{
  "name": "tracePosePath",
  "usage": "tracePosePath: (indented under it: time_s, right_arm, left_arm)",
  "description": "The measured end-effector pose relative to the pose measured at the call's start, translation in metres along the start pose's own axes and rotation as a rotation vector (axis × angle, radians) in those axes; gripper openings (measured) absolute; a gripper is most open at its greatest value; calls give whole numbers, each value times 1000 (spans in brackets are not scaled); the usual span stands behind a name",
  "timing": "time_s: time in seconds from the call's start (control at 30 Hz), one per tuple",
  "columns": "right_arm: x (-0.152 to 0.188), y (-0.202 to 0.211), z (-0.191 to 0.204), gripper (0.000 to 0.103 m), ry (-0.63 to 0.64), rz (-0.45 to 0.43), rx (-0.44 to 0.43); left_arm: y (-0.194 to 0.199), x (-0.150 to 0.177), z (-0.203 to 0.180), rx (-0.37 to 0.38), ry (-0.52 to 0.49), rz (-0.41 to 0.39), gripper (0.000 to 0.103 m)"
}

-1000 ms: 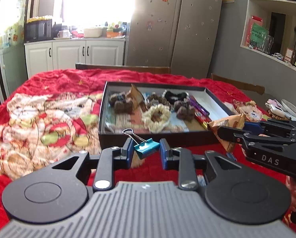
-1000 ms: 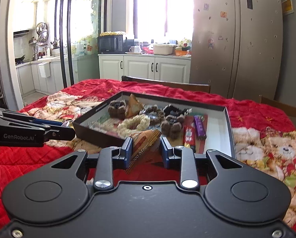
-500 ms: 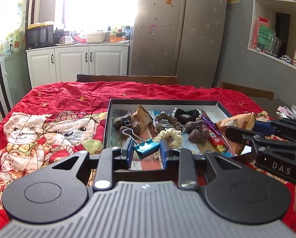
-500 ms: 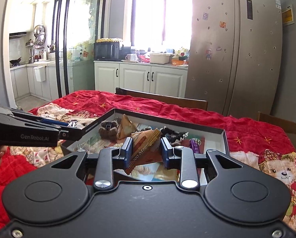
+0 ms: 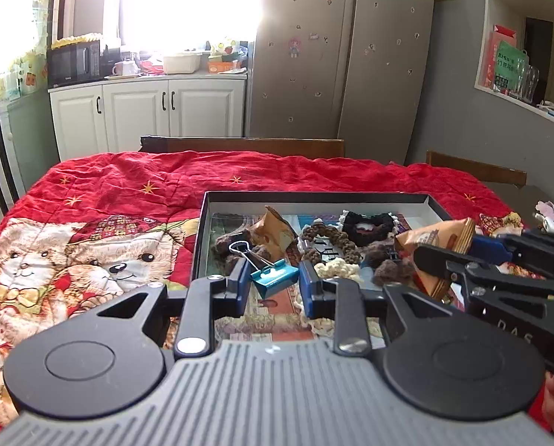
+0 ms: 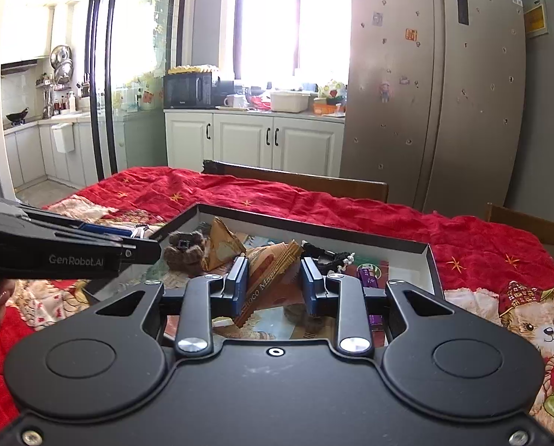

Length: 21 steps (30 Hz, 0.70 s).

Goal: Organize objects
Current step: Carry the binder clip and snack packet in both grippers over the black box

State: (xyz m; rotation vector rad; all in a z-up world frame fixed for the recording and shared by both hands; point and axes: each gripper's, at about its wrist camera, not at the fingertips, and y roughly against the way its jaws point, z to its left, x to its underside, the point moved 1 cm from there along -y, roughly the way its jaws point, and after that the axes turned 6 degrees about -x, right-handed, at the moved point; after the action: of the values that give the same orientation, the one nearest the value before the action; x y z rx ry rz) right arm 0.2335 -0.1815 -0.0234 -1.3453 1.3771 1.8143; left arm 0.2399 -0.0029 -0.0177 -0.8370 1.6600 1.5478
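Gripping binder clip point(image 5: 275, 278), left tongs point(image 5: 273, 282), narrowly parted

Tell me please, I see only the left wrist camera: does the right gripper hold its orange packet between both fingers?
Observer: Yes. In the right wrist view the orange packet sits between both fingers of the right gripper.
Operator: Is something printed on it?
Observer: Brown letters, "hoco M"; the rest is covered.
Operator: What lies under that gripper?
Observer: The floor of the box, with a purple wrapper just to the right of the right finger.
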Motion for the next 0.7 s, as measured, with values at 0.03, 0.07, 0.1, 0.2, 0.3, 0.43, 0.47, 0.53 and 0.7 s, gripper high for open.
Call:
tracePosePath:
  time_s: [0.03, 0.07, 0.1, 0.2, 0.3, 0.43, 0.47, 0.53, 0.7]
  right_arm:
    - [1, -4, -1, 29, -2, 4, 1]
    - [2, -7, -2, 29, -5, 8, 2]
    - [3, -10, -3, 29, -8, 12, 2]
    - [6, -20, -6, 29, -16, 27, 0]
    - [10, -28, -8, 29, -23, 42, -4]
    - [14, -36, -7, 29, -20, 57, -4]
    - [14, -38, -7, 29, -19, 59, -4]
    - [16, -40, -6, 29, -18, 64, -5]
    - [20, -46, -5, 29, -12, 79, -7]
  left_arm:
    - [-4, 0, 0, -5, -1, 6, 31]
    - [-7, 0, 0, -9, -4, 9, 31]
    - [-11, 0, 0, -13, -7, 12, 31]
    - [-22, 3, 2, -20, -14, 30, 31]
    - [-31, 6, 3, -18, -16, 49, 31]
    - [-41, 9, 3, -13, -19, 59, 31]
    - [-43, 10, 2, -13, -20, 61, 31]
    - [-46, 10, 1, -11, -22, 63, 31]
    - [-51, 10, 0, -9, -29, 66, 31]
